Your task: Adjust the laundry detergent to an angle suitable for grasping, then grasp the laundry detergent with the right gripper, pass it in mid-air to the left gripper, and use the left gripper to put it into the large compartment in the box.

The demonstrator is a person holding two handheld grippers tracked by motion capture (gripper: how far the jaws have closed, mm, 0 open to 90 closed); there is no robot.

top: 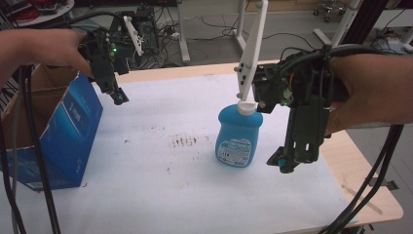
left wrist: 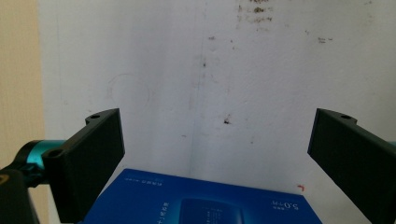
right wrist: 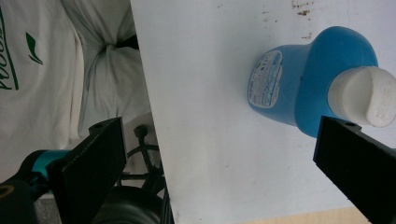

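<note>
A: Biggest first. The worktop (top: 160,195) has a white sheet over it, stained near the middle. What's your box doing at the left edge?

B: The blue box (top: 68,141) sits at the left edge of the sheet, tipped a bit, brown flaps open at the top. Probably it's parked there as the drop-off, mouth facing up so you can load from above. I can't see inside it from the high view, so contents: cannot tell.

A: And your left gripper?

B: Your left gripper (top: 117,96) hangs above the box's right upper corner, jaws spread wide, holding nothing. In the left gripper view the box's blue printed face (left wrist: 205,205) lies just under the jaws, not touched.

A: Next, the bottle.

B: The blue bottle (top: 238,139) stands upright near the sheet's middle-right, white cap (top: 246,108) on, label facing you. Well apart from the box. Capped, so whatever's in it stays in; opaque plastic, fill level hidden.

A: Right side?

B: Your right gripper (top: 282,163) is just beside the bottle on its right, pointing down, jaws apart and empty. In the right gripper view the bottle (right wrist: 299,88) sits off toward one jaw, not between them. I'd say you're lining up a grab; shift over so the body lands between the jaws.
</note>
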